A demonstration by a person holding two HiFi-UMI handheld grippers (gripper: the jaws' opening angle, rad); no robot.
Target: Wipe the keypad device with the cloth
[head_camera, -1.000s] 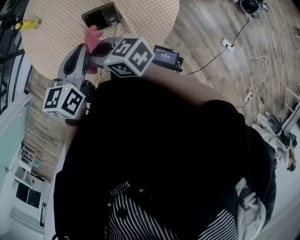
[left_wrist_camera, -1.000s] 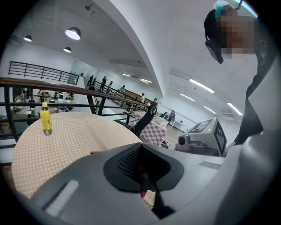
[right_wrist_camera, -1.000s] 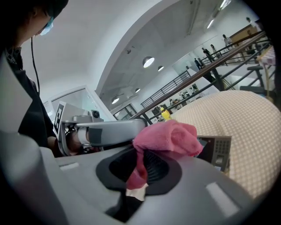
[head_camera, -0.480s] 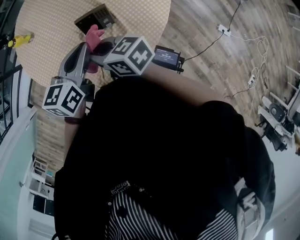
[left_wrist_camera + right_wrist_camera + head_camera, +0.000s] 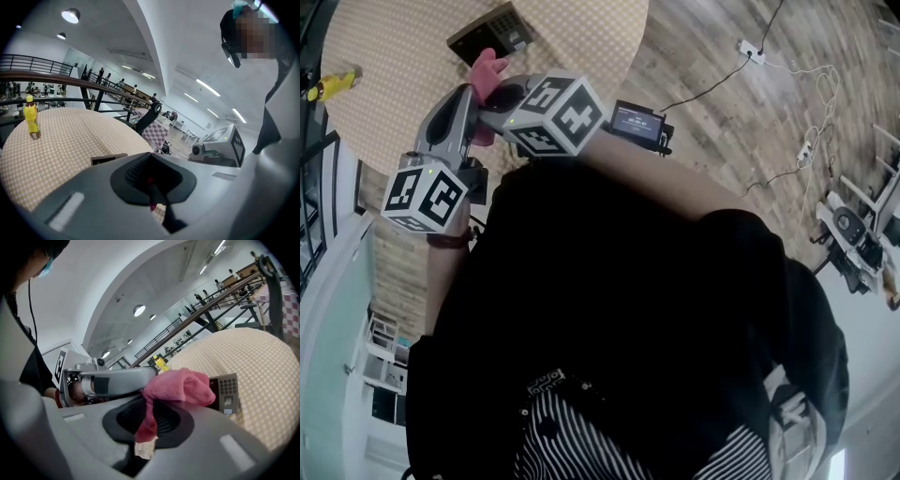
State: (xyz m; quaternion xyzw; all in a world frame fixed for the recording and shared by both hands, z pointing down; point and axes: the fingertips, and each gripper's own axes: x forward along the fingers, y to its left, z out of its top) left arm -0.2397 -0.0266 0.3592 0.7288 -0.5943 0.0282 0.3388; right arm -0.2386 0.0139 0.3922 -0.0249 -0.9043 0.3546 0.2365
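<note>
The dark keypad device point(image 5: 487, 31) lies on the round checked table point(image 5: 403, 66); it also shows as the device point(image 5: 227, 392) and, low behind the jaws, as the device point(image 5: 108, 159). The pink cloth point(image 5: 487, 70) bunches above my right gripper point(image 5: 499, 94), which is shut on it, and the cloth point(image 5: 180, 386) spills over those jaws just short of the keypad. My left gripper point(image 5: 469, 98) meets the cloth from the left. Its jaws are closed, with a thin pink sliver point(image 5: 151, 180) caught in the seam.
A yellow bottle point(image 5: 328, 86) stands at the table's left edge, seen also as the bottle point(image 5: 31, 123). A small black screen unit point(image 5: 637, 124) sits off the table's near right. Cables and a power strip point(image 5: 752, 49) lie on the wooden floor.
Both grippers and the cloth keep the same pose beside the keypad. Only the head view has shifted slightly.
</note>
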